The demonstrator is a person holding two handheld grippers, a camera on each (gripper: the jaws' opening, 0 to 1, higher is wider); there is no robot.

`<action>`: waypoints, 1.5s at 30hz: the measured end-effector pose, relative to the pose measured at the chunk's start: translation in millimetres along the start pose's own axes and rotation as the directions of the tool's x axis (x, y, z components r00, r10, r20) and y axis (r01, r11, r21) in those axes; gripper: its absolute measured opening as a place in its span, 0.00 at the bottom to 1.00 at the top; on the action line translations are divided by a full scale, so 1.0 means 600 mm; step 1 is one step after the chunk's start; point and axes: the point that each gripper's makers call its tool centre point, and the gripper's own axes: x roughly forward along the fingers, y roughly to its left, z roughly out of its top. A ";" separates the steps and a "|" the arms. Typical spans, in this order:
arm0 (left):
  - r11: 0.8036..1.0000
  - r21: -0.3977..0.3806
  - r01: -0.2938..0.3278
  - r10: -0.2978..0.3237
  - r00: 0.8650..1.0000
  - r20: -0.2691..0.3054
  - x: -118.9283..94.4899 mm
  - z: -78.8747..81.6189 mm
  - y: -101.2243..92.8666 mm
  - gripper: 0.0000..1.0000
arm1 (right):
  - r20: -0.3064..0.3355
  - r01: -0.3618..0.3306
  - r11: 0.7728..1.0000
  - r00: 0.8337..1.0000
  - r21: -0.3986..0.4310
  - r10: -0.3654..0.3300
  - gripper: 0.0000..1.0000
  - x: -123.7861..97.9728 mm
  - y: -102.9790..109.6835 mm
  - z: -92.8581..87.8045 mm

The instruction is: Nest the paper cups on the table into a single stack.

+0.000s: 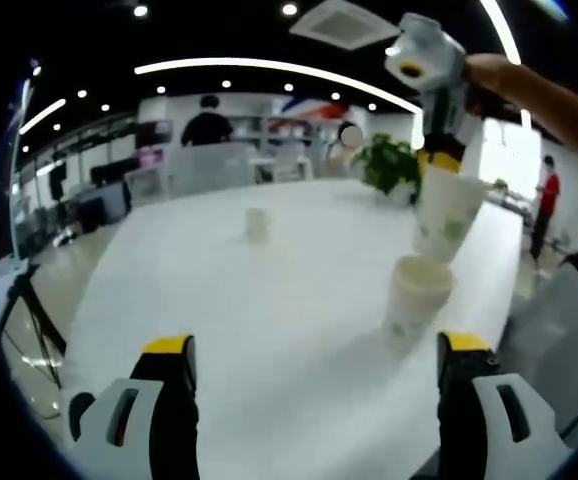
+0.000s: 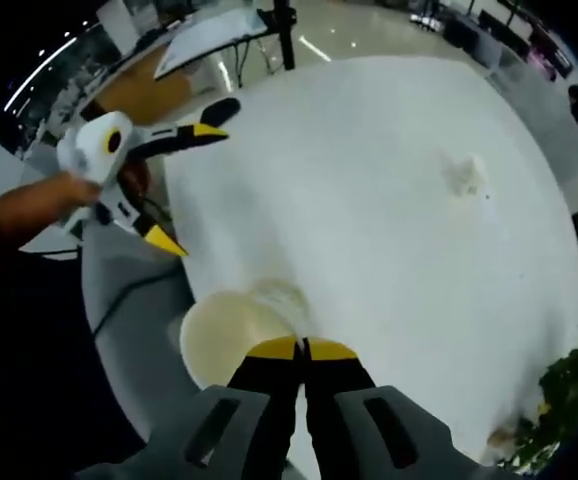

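Left gripper view, left fingers [image 1: 316, 365] spread empty, right fingers [image 1: 439, 150] pinching raised cup [image 1: 447, 215] above empty cup [image 1: 416, 297]

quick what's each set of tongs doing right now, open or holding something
left tongs: open, holding nothing, above the white table.
right tongs: shut on a paper cup, held above another cup.

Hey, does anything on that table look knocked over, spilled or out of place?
Nothing stands out. One paper cup stands upright on the table, another stands farther back, and the right gripper holds a third cup above the near one.
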 end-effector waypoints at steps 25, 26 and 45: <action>1.000 -0.015 0.001 -0.001 1.000 0.000 0.005 -0.006 -0.001 0.98 | -0.047 0.013 1.000 0.999 0.007 -0.013 0.00 0.080 0.002 -0.012; 1.000 -0.016 0.000 0.000 1.000 0.001 0.005 -0.006 -0.001 0.98 | -0.046 0.010 1.000 0.999 0.008 -0.010 0.00 0.083 0.003 -0.013; 1.000 -0.022 -0.005 0.005 1.000 -0.002 0.003 -0.011 0.001 0.98 | -0.039 0.014 0.999 0.999 0.048 -0.012 0.00 0.124 0.002 -0.022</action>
